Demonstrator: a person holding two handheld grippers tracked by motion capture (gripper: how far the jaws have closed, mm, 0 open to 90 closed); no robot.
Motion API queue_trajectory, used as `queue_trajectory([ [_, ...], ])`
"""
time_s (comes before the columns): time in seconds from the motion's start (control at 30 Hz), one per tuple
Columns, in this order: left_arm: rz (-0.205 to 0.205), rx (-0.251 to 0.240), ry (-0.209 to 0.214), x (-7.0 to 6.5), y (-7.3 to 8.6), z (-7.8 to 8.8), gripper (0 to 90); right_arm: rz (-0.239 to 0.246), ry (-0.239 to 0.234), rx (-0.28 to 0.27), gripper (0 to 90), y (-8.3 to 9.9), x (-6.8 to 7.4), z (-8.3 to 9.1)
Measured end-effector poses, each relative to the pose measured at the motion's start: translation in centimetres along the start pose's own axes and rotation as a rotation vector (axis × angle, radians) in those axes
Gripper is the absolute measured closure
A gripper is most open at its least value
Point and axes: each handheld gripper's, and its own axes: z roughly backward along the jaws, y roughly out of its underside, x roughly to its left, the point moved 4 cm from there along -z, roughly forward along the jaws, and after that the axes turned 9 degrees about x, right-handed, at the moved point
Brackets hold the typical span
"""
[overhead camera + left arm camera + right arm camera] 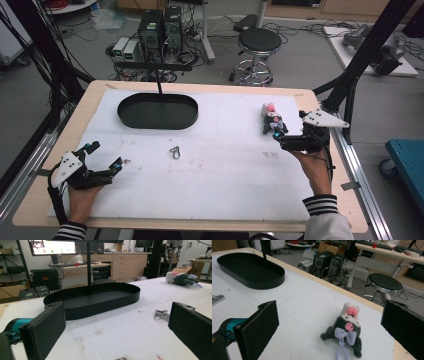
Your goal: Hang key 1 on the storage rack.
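Observation:
A small dark plush toy with a pink top, a lilac bow and a lilac loop lies at the table's right. My right gripper is open just behind it. In the right gripper view the plush toy lies between the wide-spread jaws of that gripper, untouched. A small metal clip lies mid-table. An oval black tray sits empty at the back left. My left gripper is open near the front left. In its own view the left gripper faces the tray, with the clip to the right.
A thin black post rises at the tray's far rim. Beyond the table stand a round stool and computer towers on the floor. Black frame struts flank the table, and a white sheet covers the tabletop.

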Motion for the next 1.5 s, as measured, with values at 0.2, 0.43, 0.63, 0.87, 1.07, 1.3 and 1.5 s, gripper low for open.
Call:
queue_trajectory([
  [0.2,0.001,0.0,0.001,0.0,0.0,0.0,1.7,-0.045,0.0,0.085,0.7,-0.8,-1.8,-1.4],
  [0.43,0.01,0.001,0.002,0.1,0.0,0.0,1.7,-0.075,0.022,0.185,0.7,-1.1,-3.5,-3.1],
  [0.63,0.013,0.001,0.001,0.1,0.0,0.0,1.7,-0.109,0.037,0.231,0.7,-1.4,-4.7,-4.2],
  [0.87,0.013,0.001,0.001,0.1,0.0,0.0,1.7,-0.134,0.031,0.309,0.7,-1.3,-5.7,-5.9],
  [1.07,0.012,0.001,-0.001,0.1,0.0,0.0,1.7,-0.129,0.061,0.368,0.7,-2.0,-6.6,-7.0],
  [1.3,0.013,0.002,0.0,0.1,0.0,0.0,1.7,-0.153,0.069,0.417,0.7,-2.4,-7.3,-8.4],
  [1.5,0.011,0.002,0.001,0.1,0.0,0.0,1.7,-0.174,0.054,0.449,0.7,-2.4,-7.5,-9.8],
])
